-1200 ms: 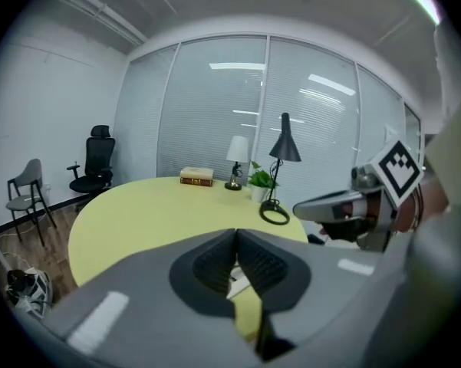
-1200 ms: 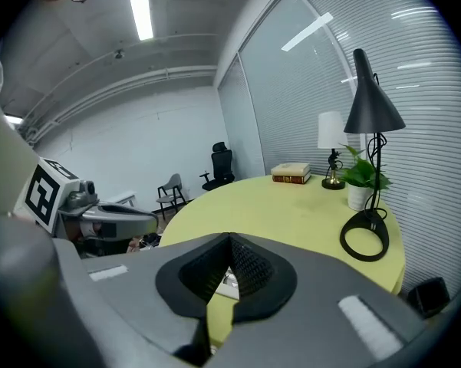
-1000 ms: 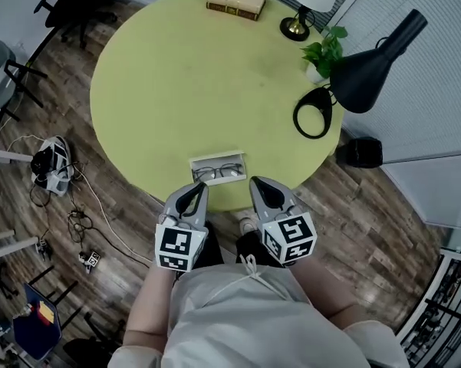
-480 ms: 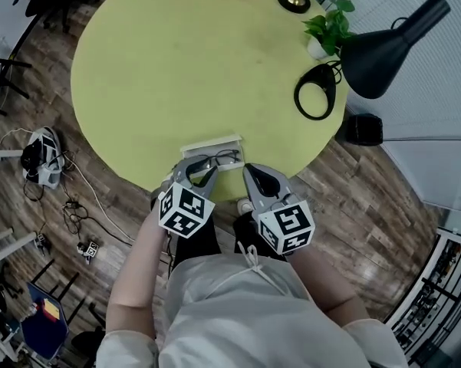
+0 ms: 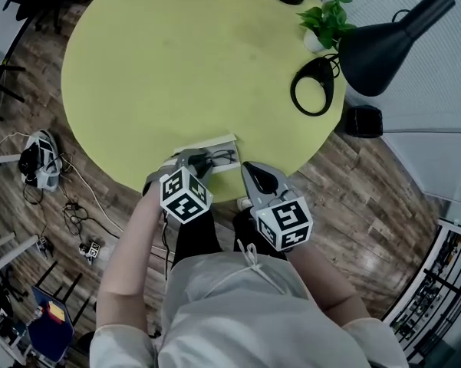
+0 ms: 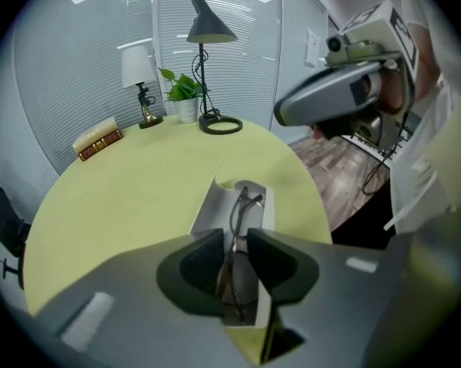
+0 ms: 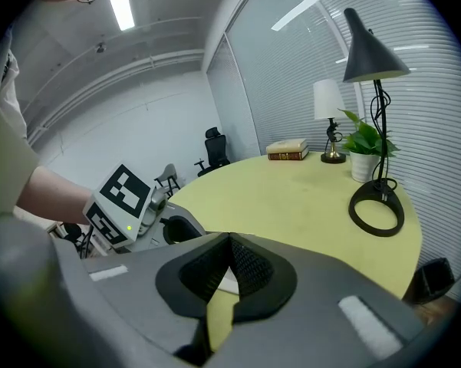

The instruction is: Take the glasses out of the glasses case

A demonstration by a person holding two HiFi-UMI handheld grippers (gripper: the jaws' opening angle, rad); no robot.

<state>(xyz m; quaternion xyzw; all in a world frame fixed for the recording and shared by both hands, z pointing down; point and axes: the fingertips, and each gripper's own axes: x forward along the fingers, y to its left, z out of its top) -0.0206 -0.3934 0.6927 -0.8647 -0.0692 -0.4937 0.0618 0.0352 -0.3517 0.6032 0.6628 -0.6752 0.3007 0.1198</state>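
Left gripper (image 5: pixel 194 159) has pushed forward off the desk edge and now sits over the case (image 5: pixel 213 140); a second ago both grippers hung side by side short of it. Right gripper (image 5: pixel 249 172) barely moved and is still just off the near rim of the desk (image 5: pixel 176 67), beside the case.

Left gripper view: jaws narrowed to a slim gap straddling the glasses (image 6: pixel 240 205), with the frame running through that gap. Pads look to touch it on both sides, so I read this as a pinch, though light contact vs firm grip is hard to call. Glasses are still down in the open white case (image 6: pixel 212 209), folded, far end resting near the case's end wall. Nothing lifted yet.

Right gripper view: jaws closed tip to tip, nothing between them, pointed across the desk with the left gripper's marker cube at left.

Judgement: reach is done and the grasp is at or near completion; the lift is still to come. Next move is a straight pull up and out. Thin frame could slip or twist in the jaws, and the light case, which nothing holds down, might ride up with it.
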